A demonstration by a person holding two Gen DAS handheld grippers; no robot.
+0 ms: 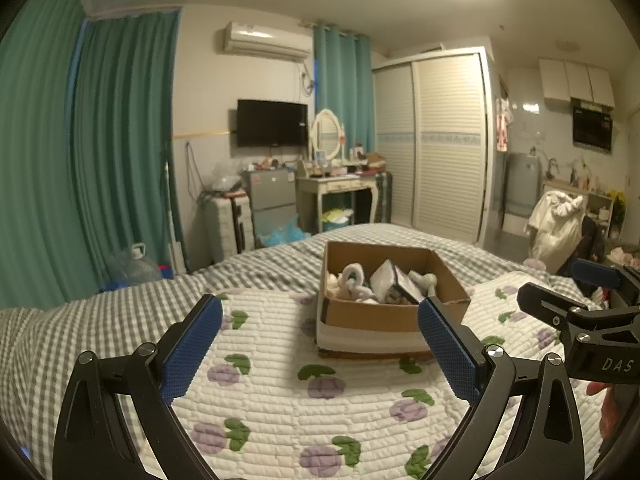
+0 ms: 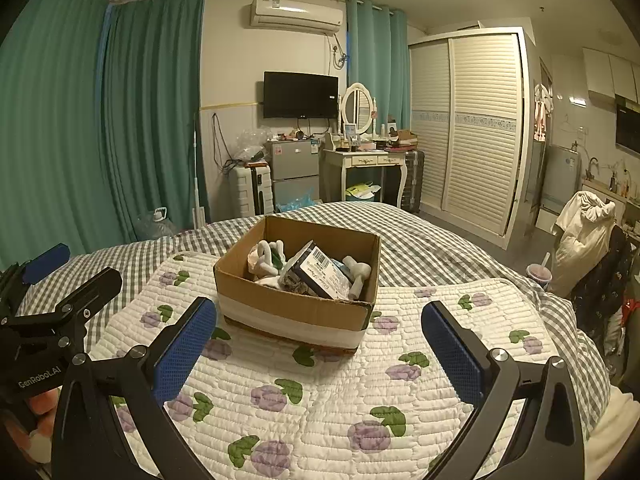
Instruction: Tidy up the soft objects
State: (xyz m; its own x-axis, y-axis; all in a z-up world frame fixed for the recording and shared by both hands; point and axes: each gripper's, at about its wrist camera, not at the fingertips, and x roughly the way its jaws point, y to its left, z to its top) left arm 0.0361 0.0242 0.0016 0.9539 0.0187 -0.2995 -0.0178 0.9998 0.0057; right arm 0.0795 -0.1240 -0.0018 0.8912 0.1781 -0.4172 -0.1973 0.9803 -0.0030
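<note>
An open cardboard box [image 1: 400,314] [image 2: 288,304] stands on a white quilt with purple flowers [image 1: 280,400] [image 2: 320,400] on the bed. In the box lie white soft toys [image 1: 354,276] [image 2: 268,258], a white bone-shaped toy [image 2: 358,274] and a blue and white packet [image 2: 316,272]. My left gripper [image 1: 320,352] is open and empty, just in front of the box. My right gripper [image 2: 320,348] is open and empty, in front of the box too. Each gripper shows at the edge of the other's view.
The grey checked bedsheet [image 1: 60,340] lies under the quilt. Beyond the bed stand a suitcase [image 2: 252,190], a small fridge [image 2: 294,174], a dressing table [image 2: 360,164] and a wardrobe [image 2: 472,128]. A chair with clothes [image 2: 584,240] is at the right.
</note>
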